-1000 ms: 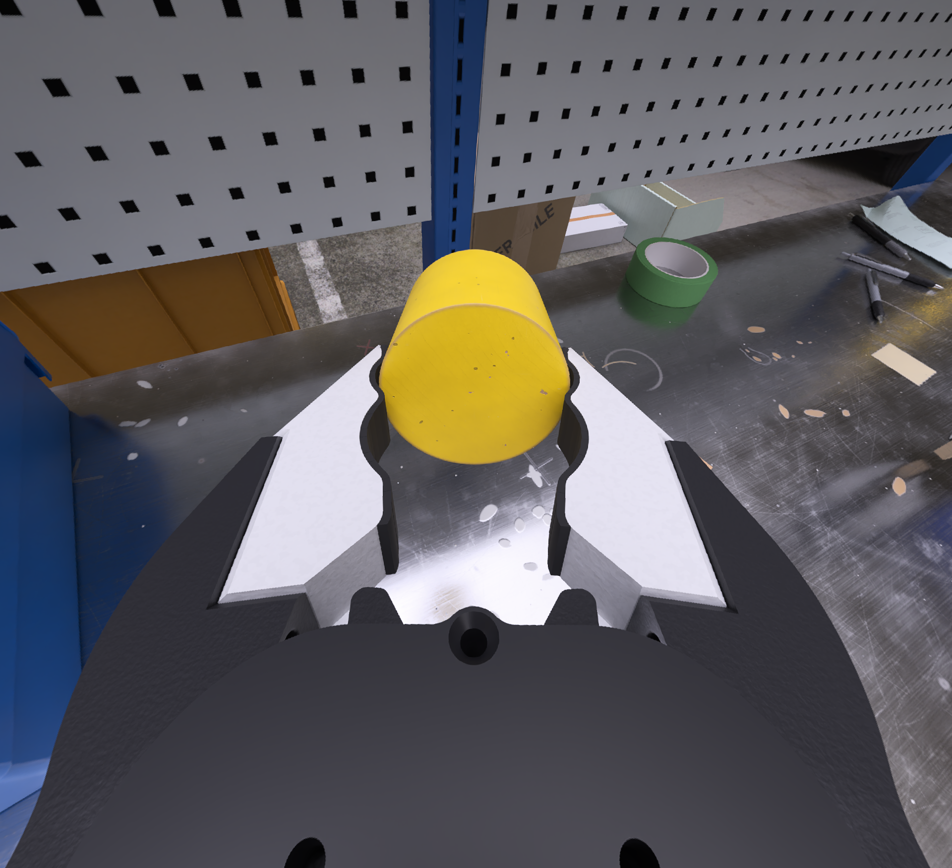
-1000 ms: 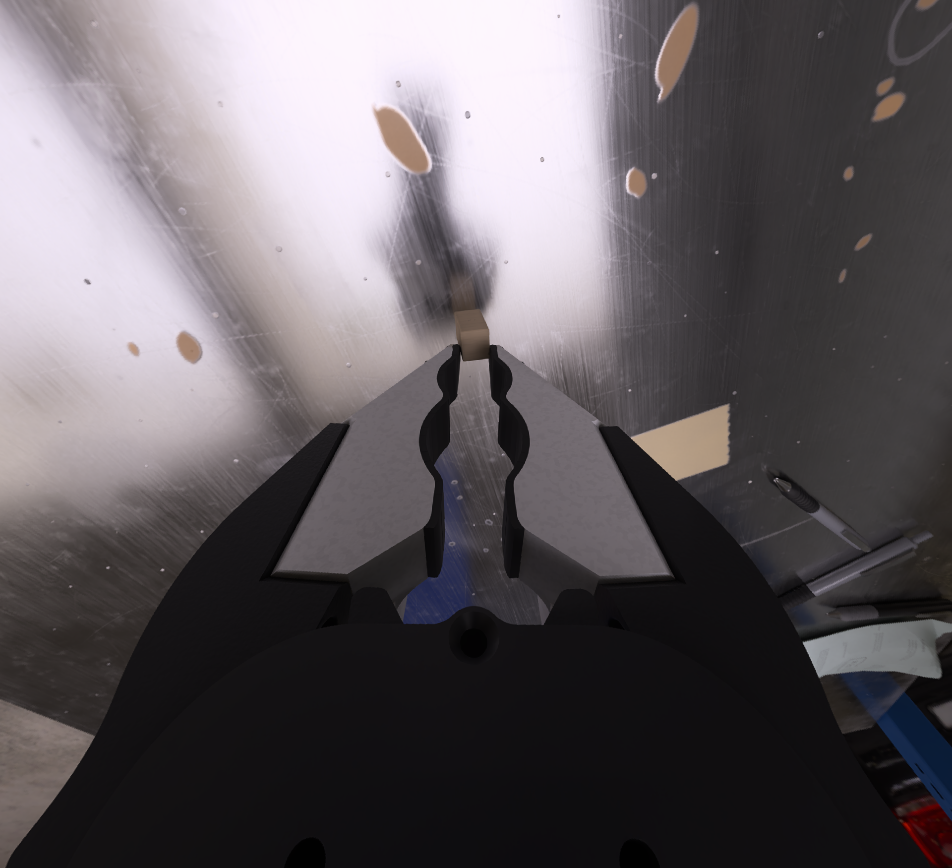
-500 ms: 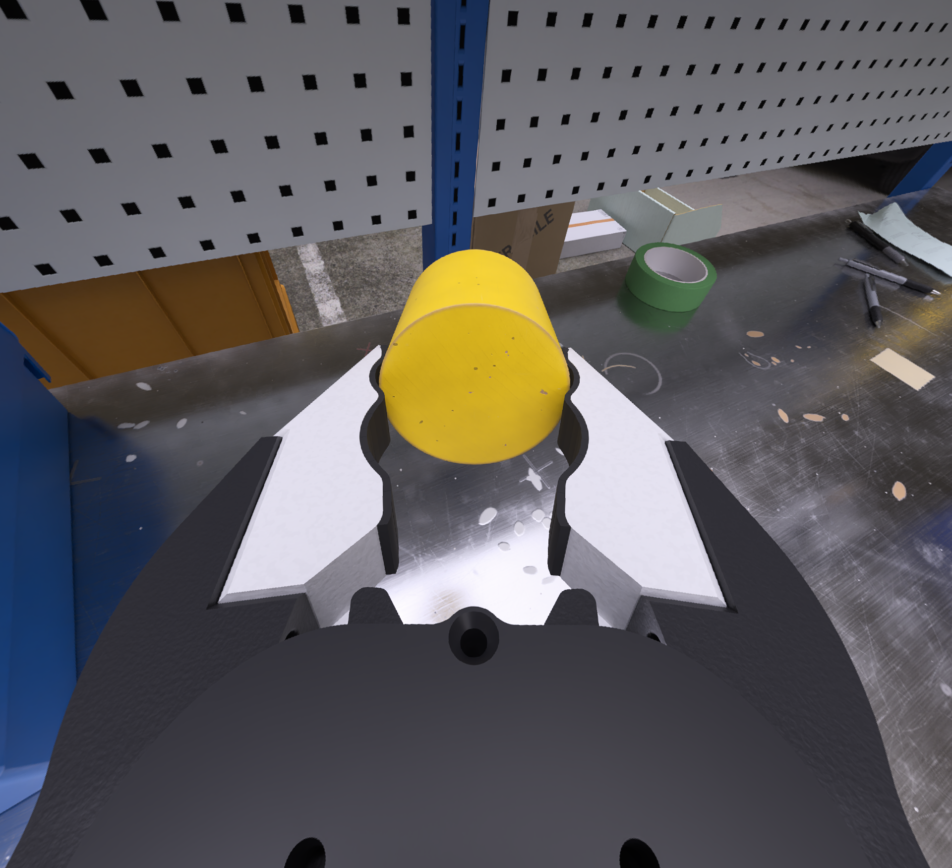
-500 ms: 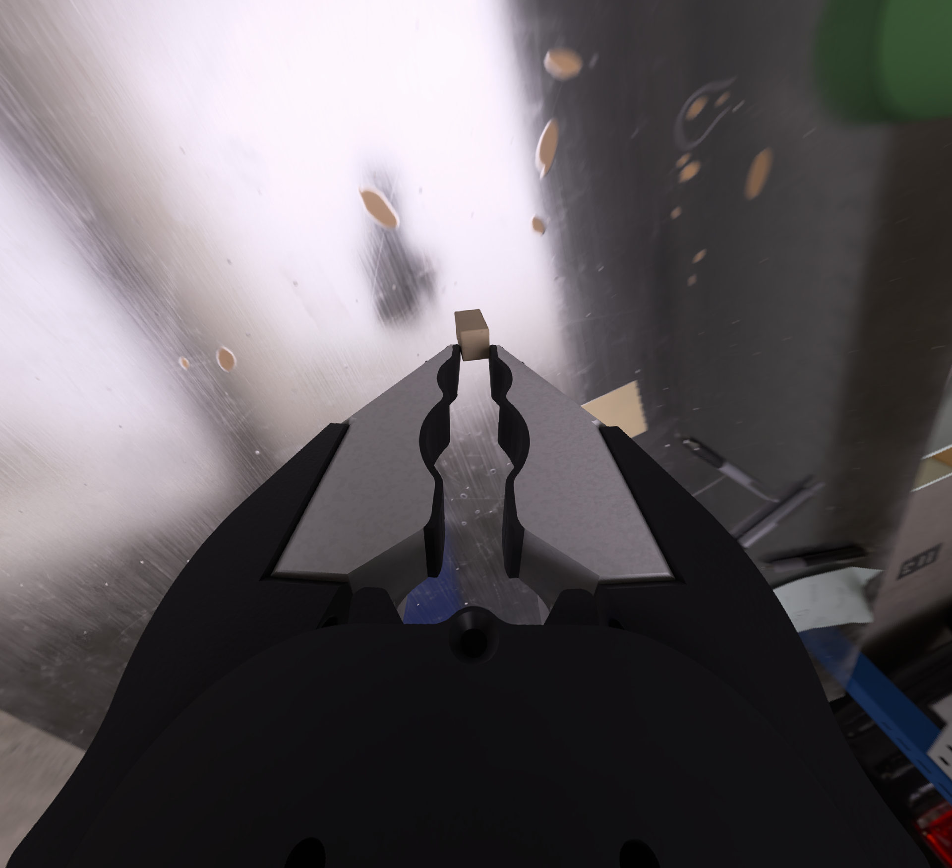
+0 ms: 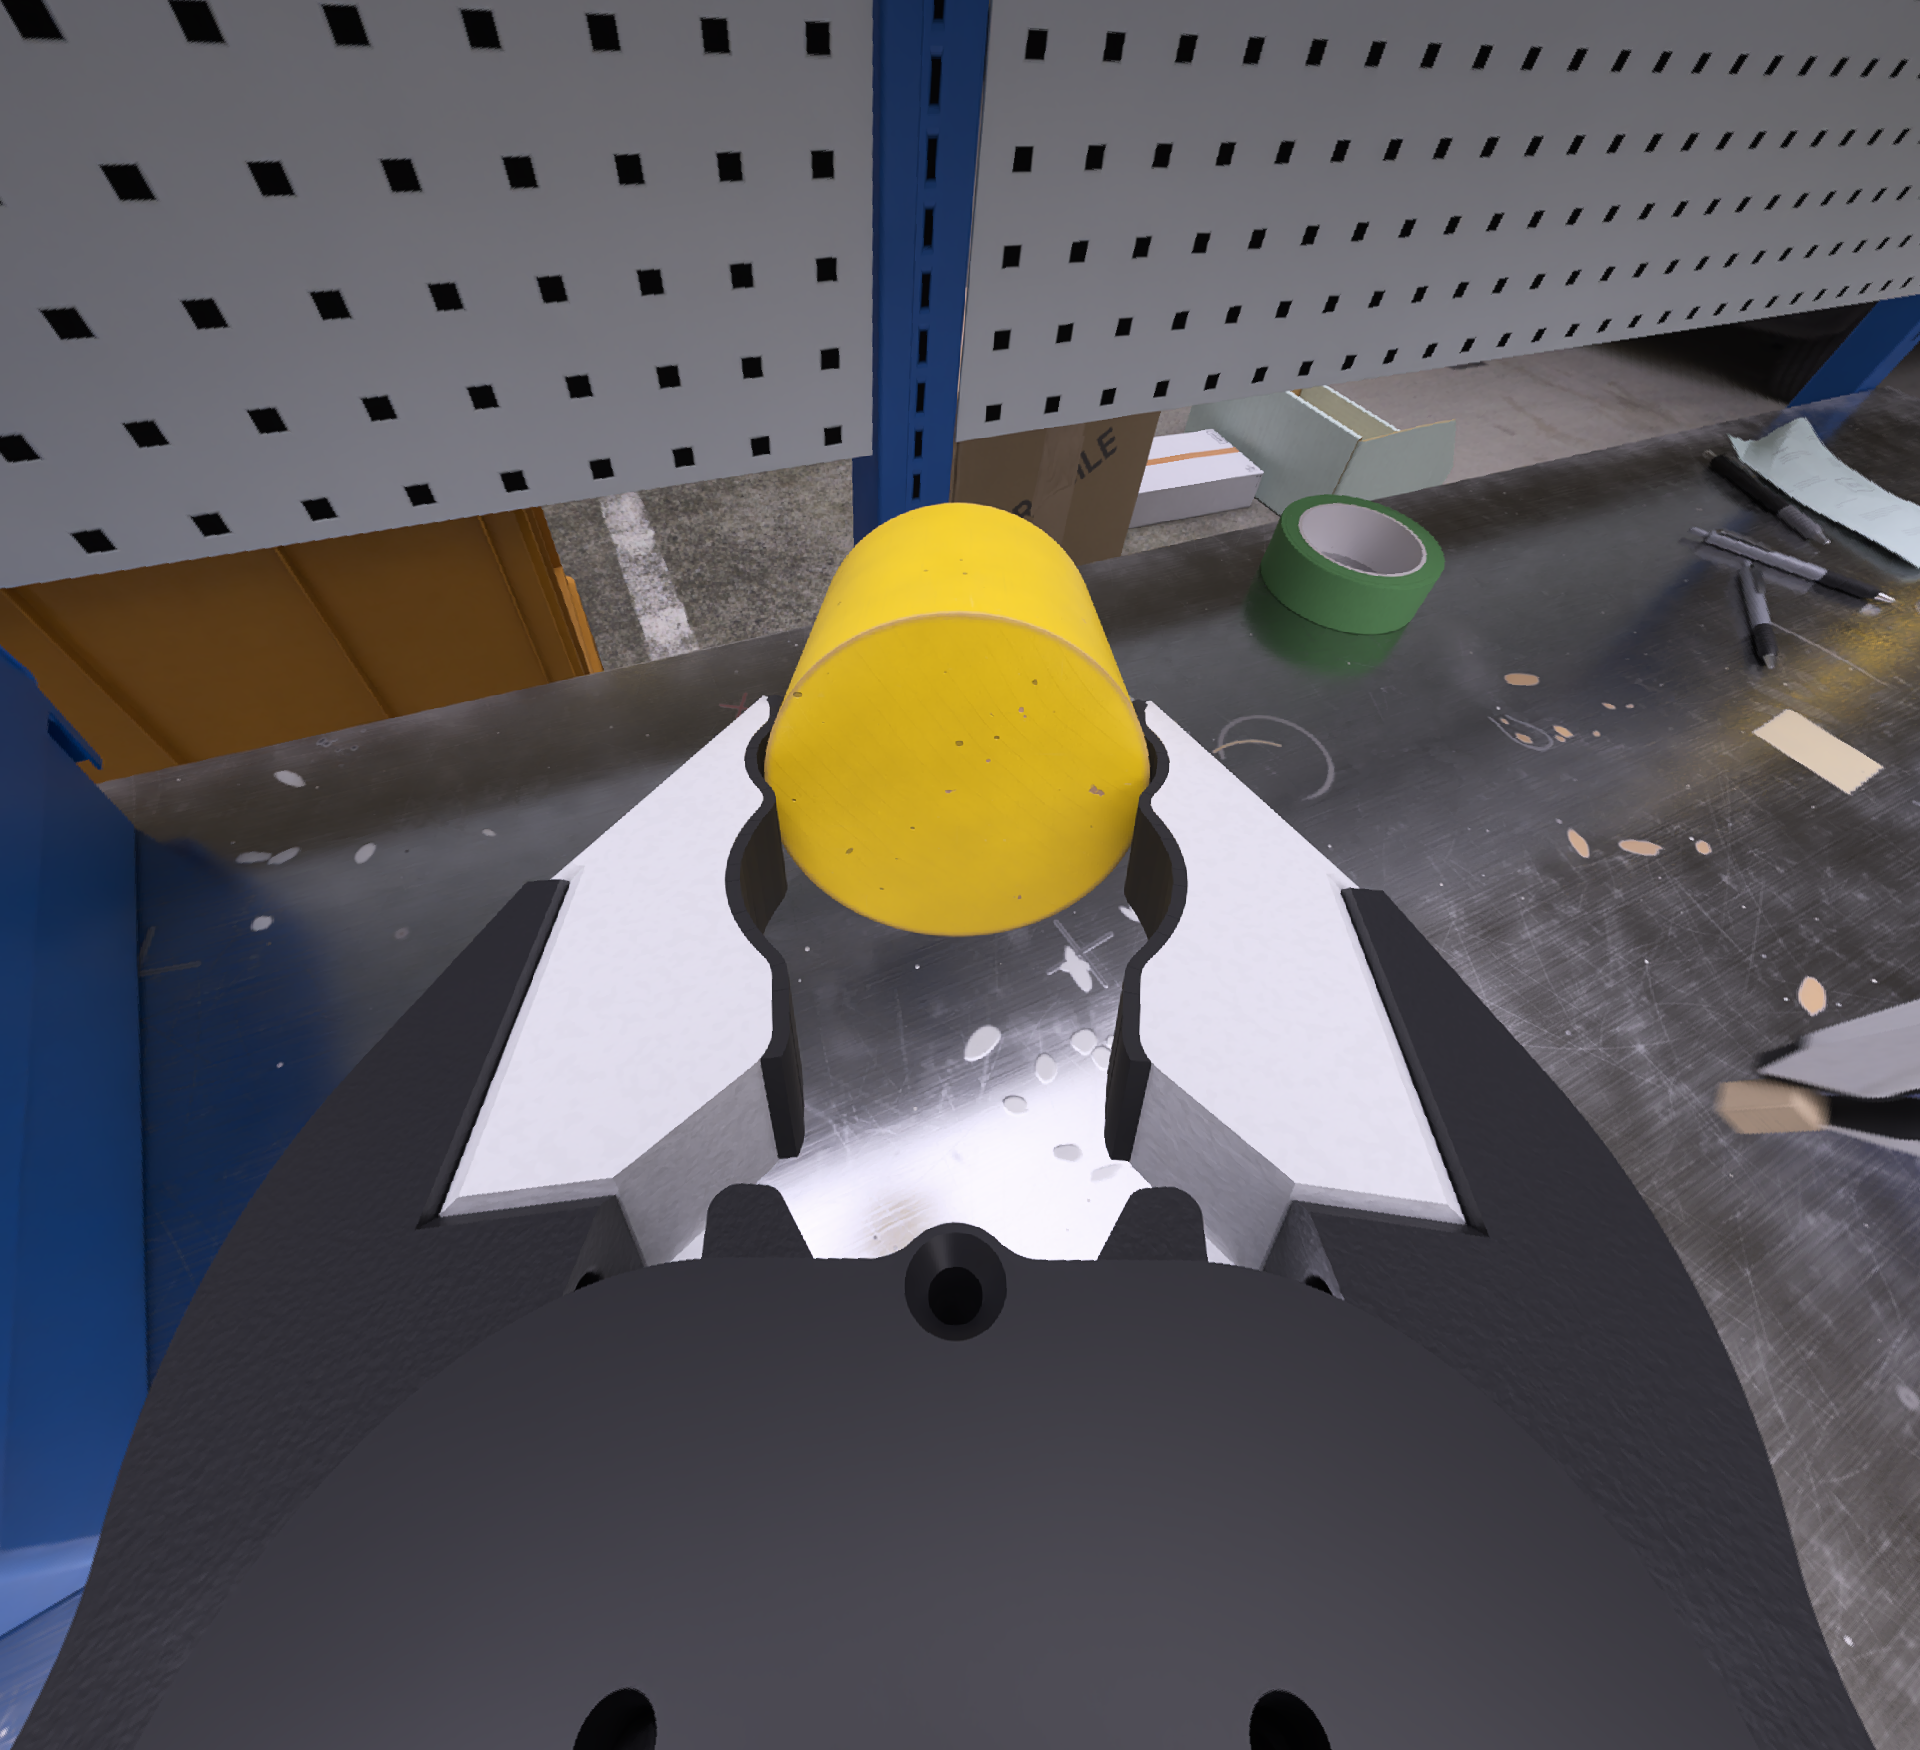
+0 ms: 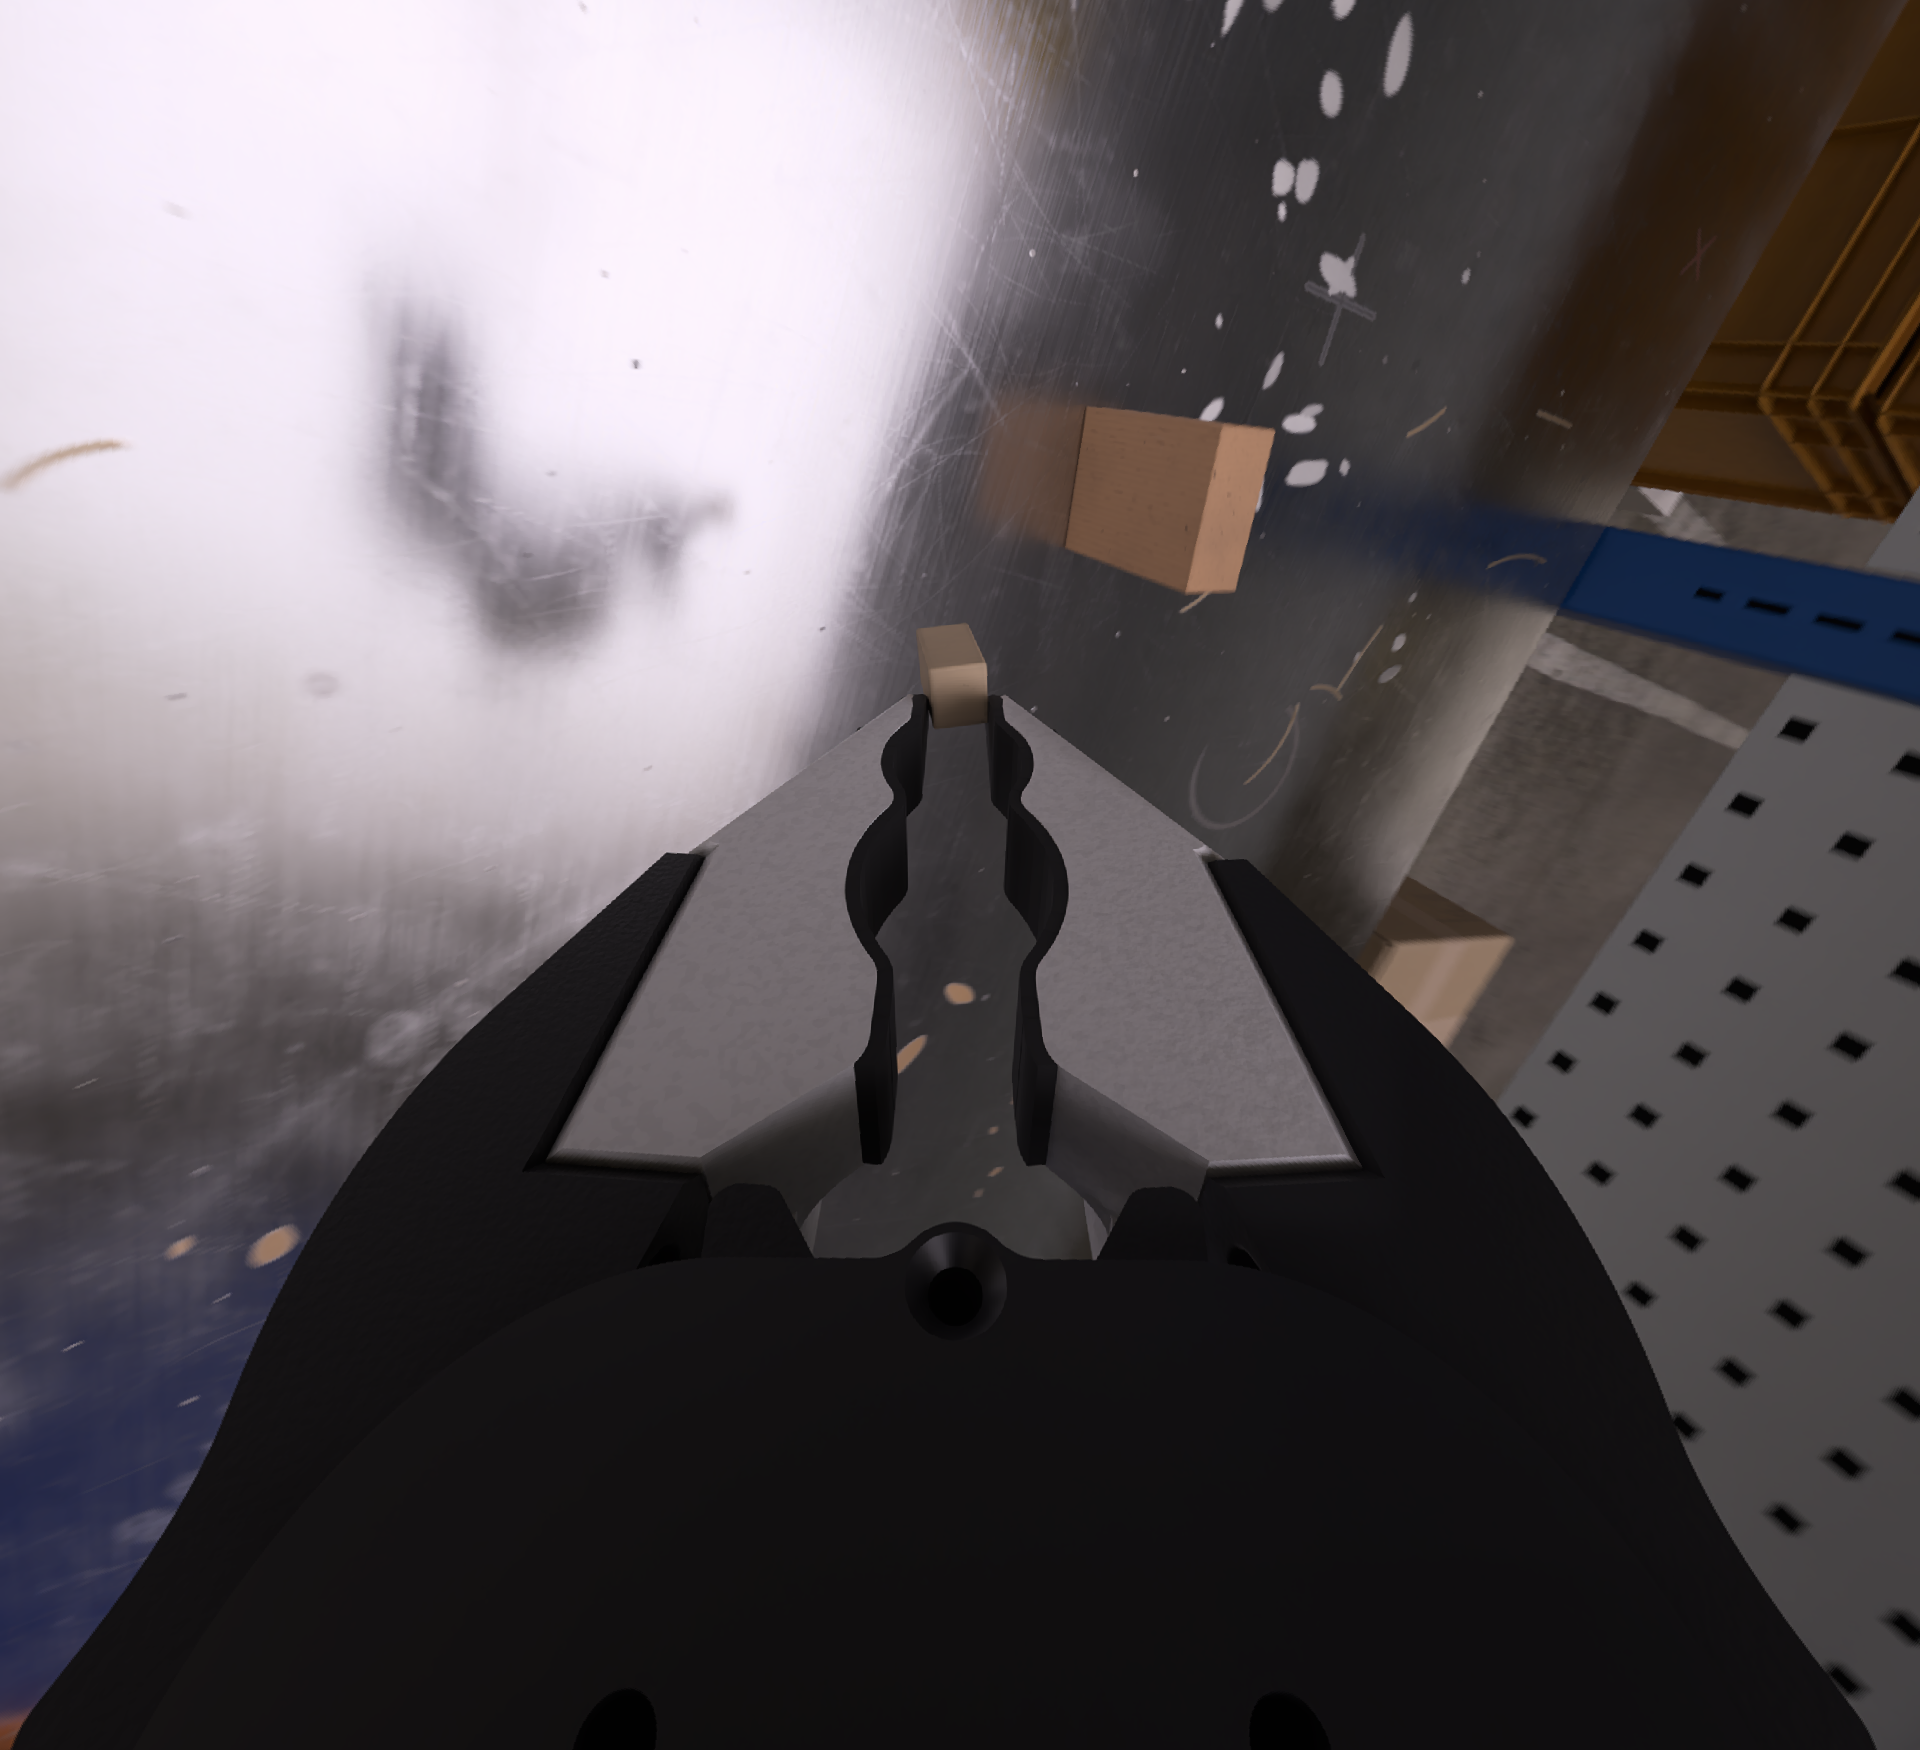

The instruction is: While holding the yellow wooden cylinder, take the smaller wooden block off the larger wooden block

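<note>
In the left wrist view my left gripper [image 5: 956, 744] is shut on the yellow wooden cylinder [image 5: 951, 765], held on its side above the metal worktop [image 5: 1558, 973]. In the right wrist view my right gripper [image 6: 954, 713] is shut on the smaller wooden block [image 6: 952, 688], pinched at the fingertips. The larger wooden block [image 6: 1164, 505] lies on the worktop beyond and to the right, apart from the small one. The right gripper [image 5: 1823, 1098] with the small block [image 5: 1766, 1106] also shows at the right edge of the left wrist view.
A green tape roll [image 5: 1351, 562], pens [image 5: 1766, 578] and a paper sheet [image 5: 1849, 495] lie at the back right of the worktop. A grey pegboard [image 5: 416, 194] on blue posts [image 5: 925, 142] stands behind. Cardboard boxes [image 6: 1434, 973] and orange crates [image 6: 1818, 350] sit beyond the table edge.
My right gripper has swung round with the small block in it; the larger block has come into its view. It now shows at the right edge of the left view. The left gripper has stayed put.
</note>
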